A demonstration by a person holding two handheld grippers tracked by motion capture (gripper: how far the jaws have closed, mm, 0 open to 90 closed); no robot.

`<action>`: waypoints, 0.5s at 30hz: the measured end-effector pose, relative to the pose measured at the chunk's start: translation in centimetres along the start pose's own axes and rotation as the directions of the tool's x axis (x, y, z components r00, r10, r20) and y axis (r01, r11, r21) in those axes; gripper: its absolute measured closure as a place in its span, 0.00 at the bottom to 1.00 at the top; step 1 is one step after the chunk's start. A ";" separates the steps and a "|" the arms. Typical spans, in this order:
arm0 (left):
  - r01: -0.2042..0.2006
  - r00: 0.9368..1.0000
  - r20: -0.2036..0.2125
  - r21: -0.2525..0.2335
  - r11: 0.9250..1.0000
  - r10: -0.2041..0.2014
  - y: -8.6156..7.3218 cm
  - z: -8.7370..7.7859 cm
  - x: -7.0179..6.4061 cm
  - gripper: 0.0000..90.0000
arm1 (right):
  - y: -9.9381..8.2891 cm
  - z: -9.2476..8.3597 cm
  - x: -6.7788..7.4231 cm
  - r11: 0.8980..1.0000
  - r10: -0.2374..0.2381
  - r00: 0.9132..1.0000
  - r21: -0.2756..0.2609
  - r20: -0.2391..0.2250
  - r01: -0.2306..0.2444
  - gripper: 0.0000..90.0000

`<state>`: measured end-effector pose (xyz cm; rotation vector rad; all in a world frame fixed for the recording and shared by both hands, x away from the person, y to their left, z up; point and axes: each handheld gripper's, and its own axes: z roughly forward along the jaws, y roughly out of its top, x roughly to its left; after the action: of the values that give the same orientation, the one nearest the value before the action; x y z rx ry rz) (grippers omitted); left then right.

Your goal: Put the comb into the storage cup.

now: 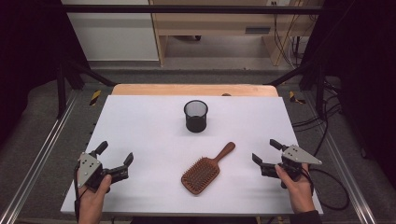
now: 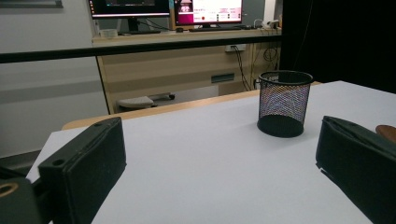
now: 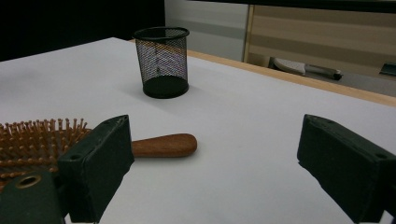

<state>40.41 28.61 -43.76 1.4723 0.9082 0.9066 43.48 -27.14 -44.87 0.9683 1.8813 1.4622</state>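
Wooden paddle hairbrush (image 1: 204,170) lies bristles-up near the front edge of the white counter (image 1: 140,126), at about 6 o'clock, its handle pointing toward 1 o'clock. Left gripper (image 1: 115,161), at 8 o'clock, and right gripper (image 1: 267,151), at 4 o'clock, both stand wide open and hold nothing, well apart from the brush. Farther off, toward 12 o'clock, stands the black mesh cup (image 1: 195,115), upright and apparently empty. Likely hazards: a pinch on the rounded, tapering handle may slip or spin the brush, and a tilted, top-heavy brush lowered against the rim could tip the light cup over.
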 end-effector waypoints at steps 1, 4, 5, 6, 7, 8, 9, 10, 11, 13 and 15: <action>0.000 1.000 0.000 0.000 1.000 0.000 0.0 0.0 0.0 0.02 | 0.0 0.0 0.0 1.000 -0.001 1.000 0.001 0.000 0.001 0.12; -0.002 1.000 0.002 0.000 1.000 0.002 0.0 0.0 -0.1 0.02 | 0.0 -0.1 0.1 1.000 0.000 1.000 0.000 0.001 0.000 0.12; -0.004 1.000 0.002 0.000 1.000 0.004 0.0 0.0 -0.1 0.02 | 0.0 -0.1 0.1 1.000 -0.001 1.000 -0.001 0.002 0.001 0.12; -0.004 1.000 0.002 0.000 1.000 0.004 0.0 0.0 -0.1 0.02 | 0.0 -0.1 0.1 1.000 -0.001 1.000 -0.001 0.002 0.001 0.12; -0.004 1.000 0.001 0.001 1.000 0.004 0.0 0.0 -0.1 0.02 | 0.1 -0.1 0.1 1.000 0.000 1.000 -0.001 0.001 0.000 0.12; -0.003 1.000 0.001 0.001 1.000 0.003 0.0 0.0 -0.1 0.02 | 0.1 0.0 0.2 1.000 -0.001 1.000 -0.001 0.000 0.001 0.12; -0.003 1.000 0.000 0.001 1.000 0.003 0.0 0.0 -0.1 0.02 | 0.1 0.0 0.2 1.000 -0.001 1.000 -0.001 0.000 0.001 0.12; -0.003 1.000 0.000 0.000 1.000 0.003 0.1 -0.1 0.0 0.02 | 0.1 0.0 0.2 1.000 -0.001 1.000 -0.001 -0.001 0.001 0.12; -0.003 1.000 0.000 0.001 1.000 0.003 0.1 -0.1 0.0 0.02 | 0.1 0.0 0.2 1.000 -0.001 1.000 0.000 -0.002 0.001 0.12; -0.003 1.000 -0.001 0.001 1.000 0.003 0.1 -0.1 0.0 0.02 | 0.1 0.0 0.2 1.000 -0.002 1.000 0.000 -0.002 0.002 0.12; -0.004 1.000 -0.002 0.002 1.000 0.004 0.1 -0.1 0.0 0.02 | 0.1 0.0 0.3 1.000 -0.002 1.000 0.002 -0.003 0.002 0.12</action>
<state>40.31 28.62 -43.66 1.4759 0.9087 0.9105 43.33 -26.90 -44.75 0.9654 1.8856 1.4614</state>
